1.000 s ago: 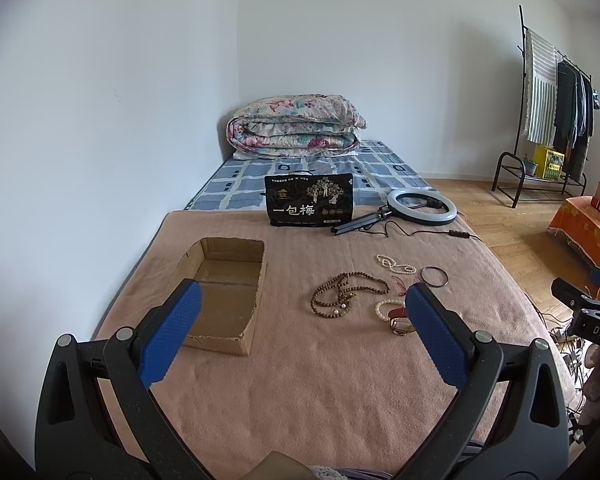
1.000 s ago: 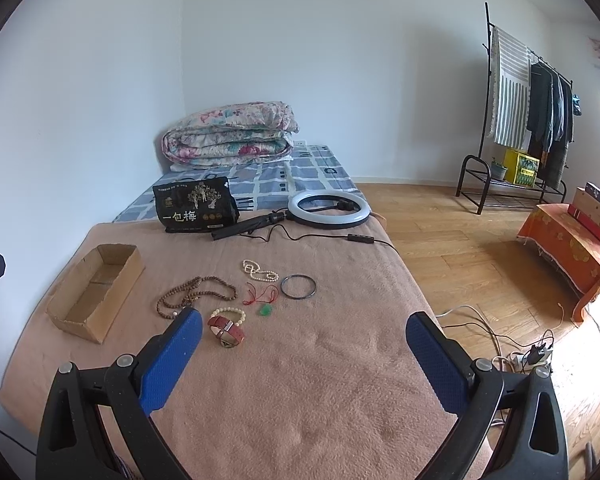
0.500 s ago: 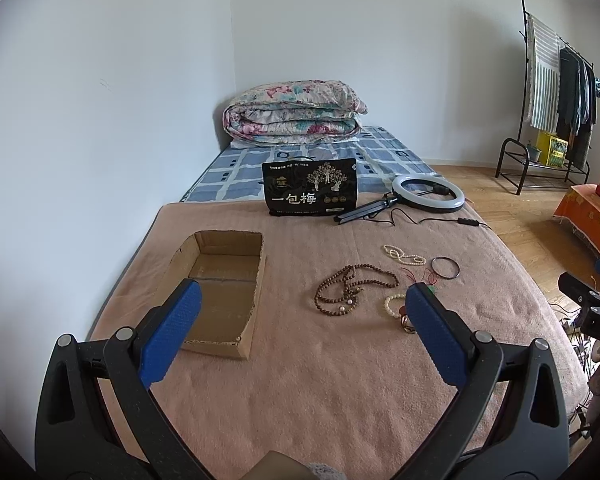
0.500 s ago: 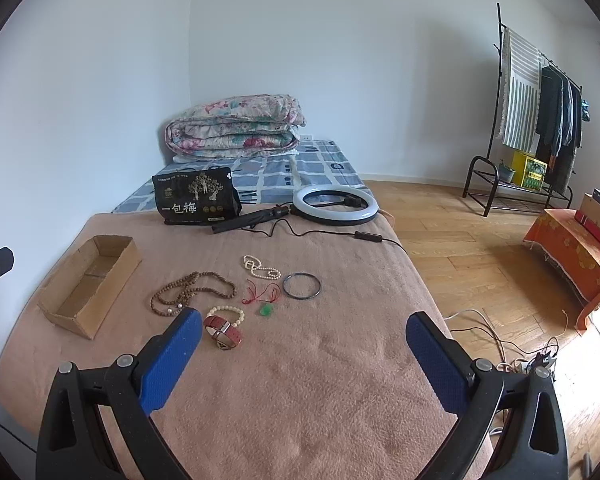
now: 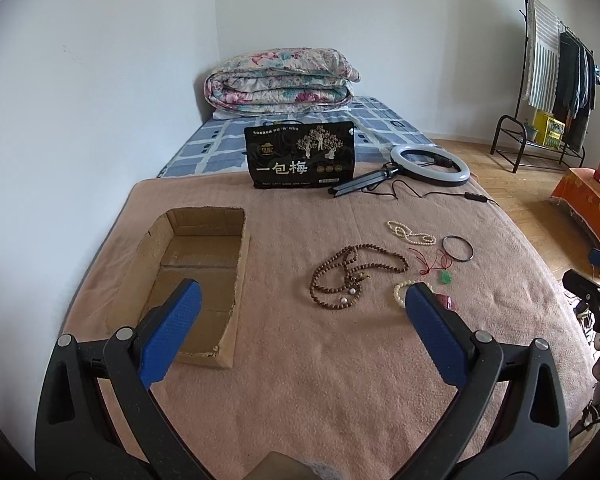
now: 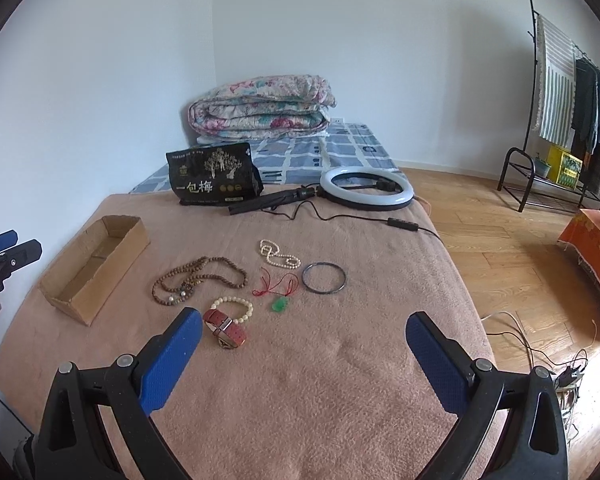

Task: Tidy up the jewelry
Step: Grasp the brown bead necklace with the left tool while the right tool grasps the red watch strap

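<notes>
**Jewelry loose, nothing boxed**

Left of frame: cardboard box (image 6: pixel 94 264), unfilled. Centre: wooden bead necklace (image 6: pixel 198 280), limp, light (lift by bunched strands); red strap bracelet (image 6: pixel 225 328) stiffer. Right: bangle (image 6: pixel 324 277), rigid, slippery. Left gripper (image 5: pixel 302 334) and right gripper (image 6: pixel 304 356) spread apart, holding nothing.

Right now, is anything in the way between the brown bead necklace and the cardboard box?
No, nothing visible blocks it. Between the brown bead necklace and the open cardboard box there is only bare blanket. The other jewelry lies on the necklace's far side from the box. Both the left gripper and right gripper are open and empty.
</notes>
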